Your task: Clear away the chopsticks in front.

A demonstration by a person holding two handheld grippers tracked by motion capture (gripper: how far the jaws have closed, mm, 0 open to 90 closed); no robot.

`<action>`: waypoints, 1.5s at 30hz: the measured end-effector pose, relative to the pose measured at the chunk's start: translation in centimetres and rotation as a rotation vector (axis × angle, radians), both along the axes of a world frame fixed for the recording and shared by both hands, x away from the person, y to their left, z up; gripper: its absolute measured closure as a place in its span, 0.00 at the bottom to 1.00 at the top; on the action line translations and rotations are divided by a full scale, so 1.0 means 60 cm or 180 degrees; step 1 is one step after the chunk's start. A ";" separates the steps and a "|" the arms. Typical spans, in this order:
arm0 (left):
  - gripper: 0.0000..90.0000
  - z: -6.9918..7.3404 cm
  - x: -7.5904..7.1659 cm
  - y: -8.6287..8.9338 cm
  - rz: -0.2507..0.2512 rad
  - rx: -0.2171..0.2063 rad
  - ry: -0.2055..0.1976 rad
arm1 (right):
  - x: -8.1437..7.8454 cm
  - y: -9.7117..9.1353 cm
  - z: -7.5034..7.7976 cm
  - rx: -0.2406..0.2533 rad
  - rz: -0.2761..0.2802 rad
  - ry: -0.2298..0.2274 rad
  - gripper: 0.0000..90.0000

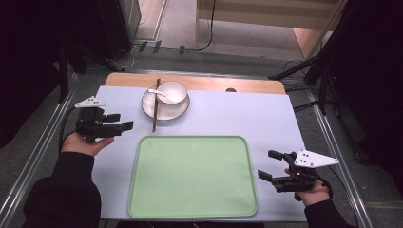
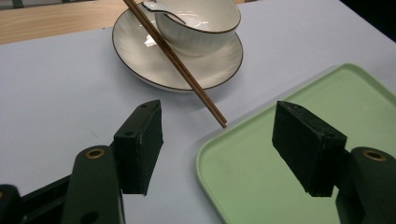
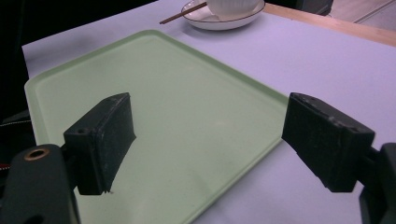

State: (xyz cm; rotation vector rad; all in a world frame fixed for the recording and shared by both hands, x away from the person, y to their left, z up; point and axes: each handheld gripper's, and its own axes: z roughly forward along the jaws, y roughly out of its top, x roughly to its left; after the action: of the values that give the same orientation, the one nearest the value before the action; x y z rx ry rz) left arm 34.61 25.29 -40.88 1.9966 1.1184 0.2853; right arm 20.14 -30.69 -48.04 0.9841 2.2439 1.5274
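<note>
A green tray (image 1: 192, 176) is lying empty at the table's (image 1: 247, 114) near edge, at its middle. The right gripper (image 1: 269, 166) is hovering off the tray's right edge by the table's near right corner, jaws spread wide on nothing. The left gripper (image 1: 122, 121) is hovering near the table's left edge, beside the tray's far left corner, jaws also gaping wide and empty. Toward the far edge, a bowl (image 1: 171, 92) holding a spoon (image 1: 157, 92) is sitting on a saucer (image 1: 165, 108), with chopsticks (image 1: 156, 105) lying across the saucer's left rim.
</note>
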 end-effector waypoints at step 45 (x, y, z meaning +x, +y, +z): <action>0.61 -0.103 0.206 -0.140 0.0650 0.0632 0.0606 | -0.011 -0.002 0.002 -0.0046 0.0013 -0.0022 0.19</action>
State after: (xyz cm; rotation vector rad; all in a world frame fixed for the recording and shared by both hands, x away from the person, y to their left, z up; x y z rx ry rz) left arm 46.99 16.91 -47.07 2.1189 1.4685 0.3275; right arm 19.47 -30.81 -47.91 0.9691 2.2504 1.5119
